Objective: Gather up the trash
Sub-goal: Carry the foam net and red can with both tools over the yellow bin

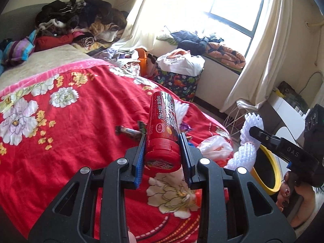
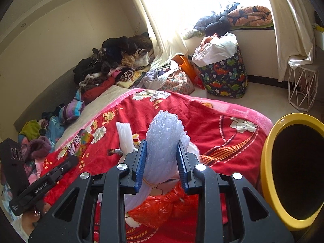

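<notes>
My left gripper point(image 1: 163, 139) is shut on a red cylindrical snack can point(image 1: 162, 129), held lifted above the red flowered blanket point(image 1: 81, 111). In the right wrist view the same can point(image 2: 81, 143) shows at the left in that gripper point(image 2: 69, 162). A white bubble-wrap roll point(image 2: 164, 137) sits in my right gripper point(image 2: 162, 144), blue pads pressed on both sides, above the bed. The left wrist view also shows this roll point(image 1: 251, 141) and the right gripper point(image 1: 253, 131) at the right. A yellow-rimmed bin point(image 2: 267, 162) stands open beside the bed, to the right.
On the blanket lie a dark candy wrapper point(image 1: 131, 131), a white plastic bag point(image 1: 214, 145), a knotted red plastic bag point(image 2: 162, 206) and a white foam strip point(image 2: 125, 137). Clothes are piled at the headboard point(image 2: 113, 60). A dinosaur-print hamper point(image 2: 224, 77) and wire stool point(image 2: 301, 87) stand near the window.
</notes>
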`<move>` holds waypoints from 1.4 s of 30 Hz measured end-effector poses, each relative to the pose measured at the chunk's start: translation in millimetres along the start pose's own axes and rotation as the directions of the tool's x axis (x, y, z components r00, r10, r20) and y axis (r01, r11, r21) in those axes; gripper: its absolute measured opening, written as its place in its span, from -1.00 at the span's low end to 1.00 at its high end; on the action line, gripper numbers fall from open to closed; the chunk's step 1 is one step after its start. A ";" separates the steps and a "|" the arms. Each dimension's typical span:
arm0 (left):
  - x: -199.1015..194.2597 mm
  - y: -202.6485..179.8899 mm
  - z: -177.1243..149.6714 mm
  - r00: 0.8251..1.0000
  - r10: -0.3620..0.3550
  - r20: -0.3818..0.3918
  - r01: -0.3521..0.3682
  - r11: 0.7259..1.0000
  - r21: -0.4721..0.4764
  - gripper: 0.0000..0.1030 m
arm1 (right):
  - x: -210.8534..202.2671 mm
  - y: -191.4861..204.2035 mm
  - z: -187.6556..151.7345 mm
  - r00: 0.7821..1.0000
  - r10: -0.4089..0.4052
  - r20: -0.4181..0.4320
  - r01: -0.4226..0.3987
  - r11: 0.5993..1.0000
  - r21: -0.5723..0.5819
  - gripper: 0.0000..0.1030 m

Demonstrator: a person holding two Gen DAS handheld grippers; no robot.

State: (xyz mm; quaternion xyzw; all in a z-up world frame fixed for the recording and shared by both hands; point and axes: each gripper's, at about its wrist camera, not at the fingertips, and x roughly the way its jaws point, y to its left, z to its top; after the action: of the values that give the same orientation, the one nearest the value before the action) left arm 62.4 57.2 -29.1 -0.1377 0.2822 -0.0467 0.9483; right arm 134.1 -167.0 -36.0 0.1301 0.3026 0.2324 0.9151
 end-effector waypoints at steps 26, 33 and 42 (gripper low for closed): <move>20.1 -93.9 5.7 0.988 -0.149 -0.038 0.153 0.972 0.180 -0.53 | -58.3 -71.5 14.2 0.980 -0.153 0.126 0.141 0.985 0.101 -0.47; 27.1 -118.1 5.4 0.982 -0.184 -0.051 0.191 0.957 0.217 -0.53 | -74.0 -95.8 12.8 0.968 -0.205 0.144 0.185 0.972 0.142 -0.47; 35.1 -143.0 2.0 0.974 -0.218 -0.069 0.228 0.941 0.250 -0.53 | -92.2 -123.5 7.7 0.953 -0.259 0.156 0.230 0.956 0.182 -0.47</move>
State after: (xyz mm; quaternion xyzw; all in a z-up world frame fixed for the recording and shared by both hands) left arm 91.4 -85.0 -4.8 -0.0439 0.2756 -0.1927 0.9408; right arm 116.2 -320.2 -31.3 0.1858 0.2511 0.0792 0.9466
